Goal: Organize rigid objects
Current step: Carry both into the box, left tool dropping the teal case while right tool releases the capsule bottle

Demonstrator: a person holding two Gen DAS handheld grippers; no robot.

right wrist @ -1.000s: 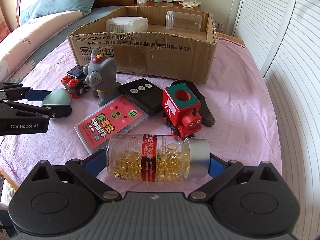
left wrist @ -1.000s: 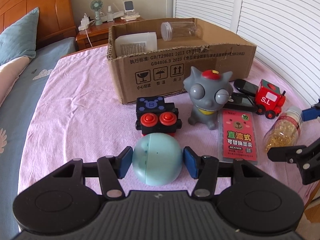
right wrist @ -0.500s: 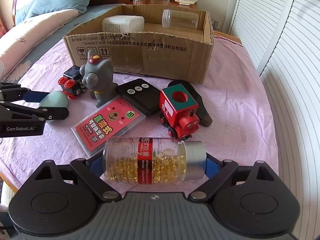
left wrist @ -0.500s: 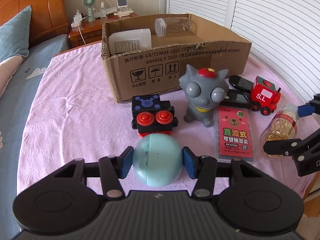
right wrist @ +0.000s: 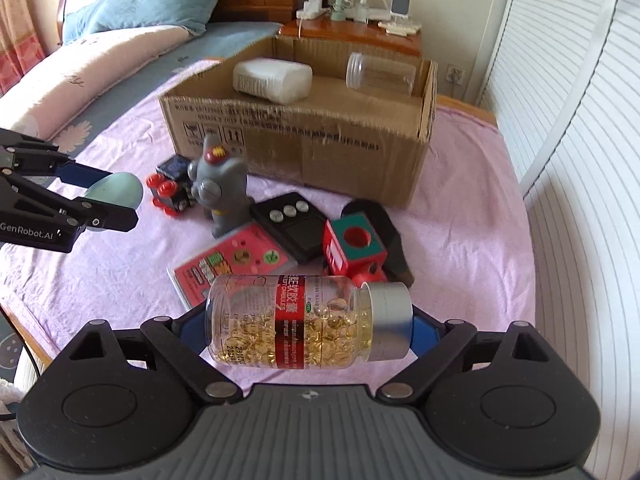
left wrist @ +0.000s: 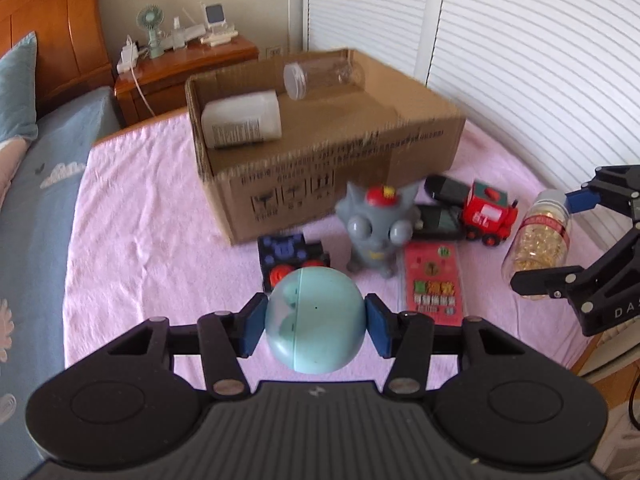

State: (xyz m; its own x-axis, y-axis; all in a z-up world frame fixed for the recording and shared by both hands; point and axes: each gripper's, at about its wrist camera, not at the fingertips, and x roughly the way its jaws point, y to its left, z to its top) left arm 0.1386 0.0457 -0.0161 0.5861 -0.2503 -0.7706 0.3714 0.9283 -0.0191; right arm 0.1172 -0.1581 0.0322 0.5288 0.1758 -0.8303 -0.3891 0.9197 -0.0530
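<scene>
A bedroom, with a pink cloth over the bench beside the bed. My left gripper (left wrist: pixel 316 326) holds the blue egg-shaped capsule (left wrist: pixel 315 320) by its two sides; it is smooth and round, so I judge it light but slippery, best pinched across the middle. My right gripper (right wrist: pixel 308 328) clamps the capsule bottle (right wrist: pixel 308 324) end to end, base and metal cap; it looks stiff plastic, half full, somewhat heavier. Both hang above the cloth. The cardboard box (right wrist: pixel 304 148) stands ahead of both grippers, beyond the toys.
</scene>
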